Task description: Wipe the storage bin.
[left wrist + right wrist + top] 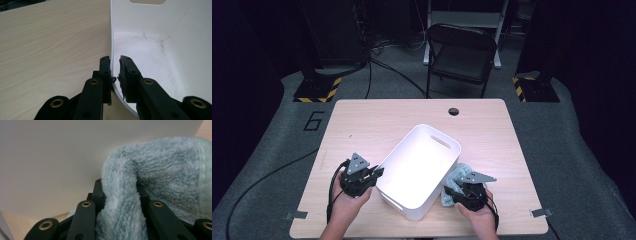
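A white plastic tub (419, 170) sits tilted in the middle of the wooden table (362, 125), empty inside. My left gripper (374, 174) is at the tub's left side, its jaws shut on the rim (113, 80), one jaw outside and one inside the wall. A pale blue-green fluffy towel (458, 181) lies on the table against the tub's right side. My right gripper (457, 192) is low over it and shut on a fold of the towel (125, 202), with the tub's white outer wall (55, 162) just beyond.
A round cable hole (454, 111) is near the table's far edge. A black folding chair (462, 55) stands behind the table. Tape tabs mark the near corners (296, 215). Bare tabletop lies to the left and beyond the tub.
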The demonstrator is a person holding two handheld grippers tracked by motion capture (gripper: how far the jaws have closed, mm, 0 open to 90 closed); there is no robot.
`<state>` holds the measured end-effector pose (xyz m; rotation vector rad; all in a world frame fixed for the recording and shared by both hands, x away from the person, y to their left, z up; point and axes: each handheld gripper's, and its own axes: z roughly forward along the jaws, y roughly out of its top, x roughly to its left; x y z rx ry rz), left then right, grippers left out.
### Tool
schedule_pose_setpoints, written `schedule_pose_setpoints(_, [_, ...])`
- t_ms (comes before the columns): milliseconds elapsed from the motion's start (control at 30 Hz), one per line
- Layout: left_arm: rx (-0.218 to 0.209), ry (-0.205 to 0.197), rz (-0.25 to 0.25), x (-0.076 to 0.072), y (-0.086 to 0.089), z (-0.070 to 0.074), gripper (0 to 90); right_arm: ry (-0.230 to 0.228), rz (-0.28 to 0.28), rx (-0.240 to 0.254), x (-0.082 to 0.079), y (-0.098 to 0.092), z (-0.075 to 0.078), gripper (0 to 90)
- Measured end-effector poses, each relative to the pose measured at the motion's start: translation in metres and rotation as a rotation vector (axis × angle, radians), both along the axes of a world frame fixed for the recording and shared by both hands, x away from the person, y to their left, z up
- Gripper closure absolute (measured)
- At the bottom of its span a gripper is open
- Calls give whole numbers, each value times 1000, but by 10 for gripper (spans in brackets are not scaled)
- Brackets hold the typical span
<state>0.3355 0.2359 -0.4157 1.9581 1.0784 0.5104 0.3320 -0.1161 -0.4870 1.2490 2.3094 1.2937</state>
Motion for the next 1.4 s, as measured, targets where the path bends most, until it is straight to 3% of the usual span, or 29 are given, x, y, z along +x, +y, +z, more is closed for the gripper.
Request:
schedule_pose_setpoints(133, [0, 1, 2, 0, 0, 0, 802, 43, 7, -12, 2, 2, -10, 701])
schedule_pose_setpoints(500, [14, 5, -1, 1, 0, 1, 808, 30, 4, -12, -1, 3, -4, 699])
schedule_pose_setpoints(733, [25, 5, -4, 1, -1, 2, 811, -33, 5, 7, -4, 1, 14, 700])
schedule_pose_setpoints(1100, [19, 5, -2, 2, -1, 1, 810, -156, 31, 51, -15, -3, 59, 700])
schedule_pose_setpoints(1200, [18, 4, -1, 1, -1, 1, 811, -176, 35, 30, -16, 0, 59, 700])
schedule_pose_setpoints(1400, [12, 3, 1, 1, -1, 1, 811, -164, 41, 56, -15, -4, 54, 701])
